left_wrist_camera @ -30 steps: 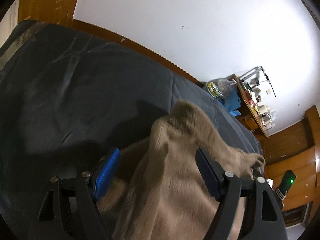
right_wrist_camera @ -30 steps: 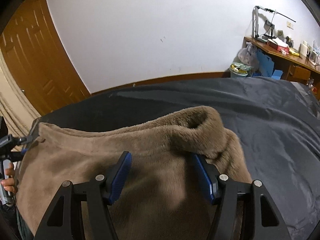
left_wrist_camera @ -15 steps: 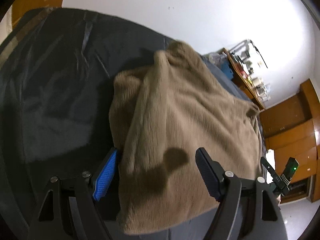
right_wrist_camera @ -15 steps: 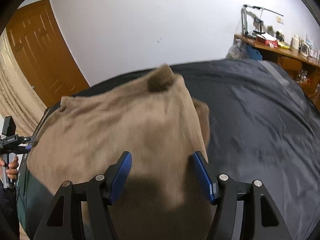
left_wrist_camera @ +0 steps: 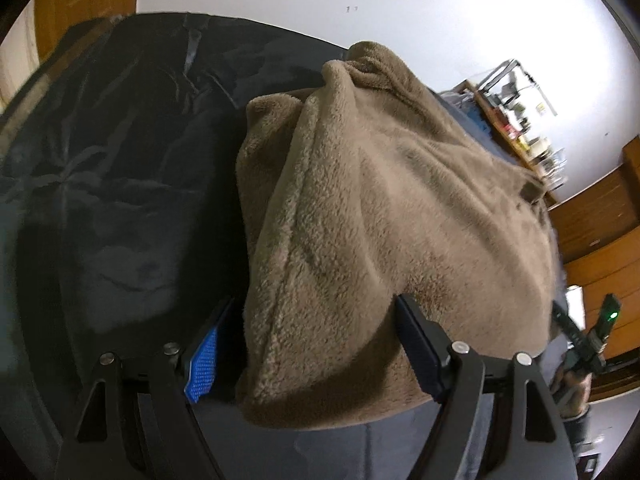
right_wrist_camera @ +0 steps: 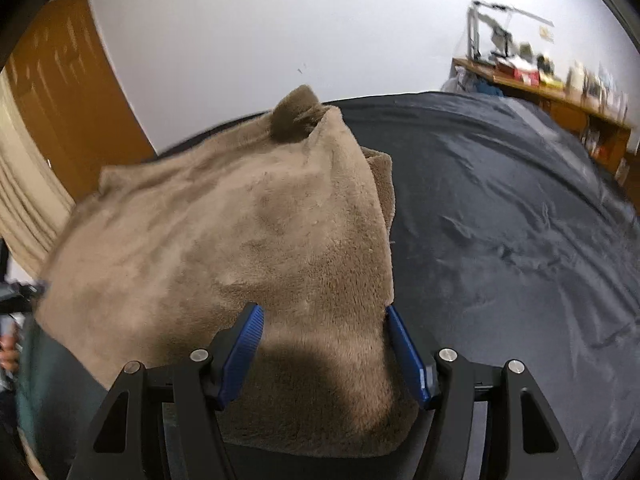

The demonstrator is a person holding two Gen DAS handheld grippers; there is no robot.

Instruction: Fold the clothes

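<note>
Left gripper [left_wrist_camera: 308,344]: fingers spread wide, straddling the near edge of the tan fleece garment [left_wrist_camera: 380,208], gripping nothing. Garment lies doubled on the dark bed [left_wrist_camera: 112,184], running away from both. Right gripper [right_wrist_camera: 324,344]: likewise spread, equally near.

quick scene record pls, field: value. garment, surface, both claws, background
garment: tan fleece garment, folded over itself, layered edge along one side
surface: dark bedcover, wrinkled
left claw: open, fingers straddle the garment's near edge, not pinching
right claw: open, garment's near edge lies between the fingers
contact: cannot tell if pads touch fabric
background: white wall, wooden door, cluttered wooden desk
fold state: garment lies on bedcover, not lifted
</note>
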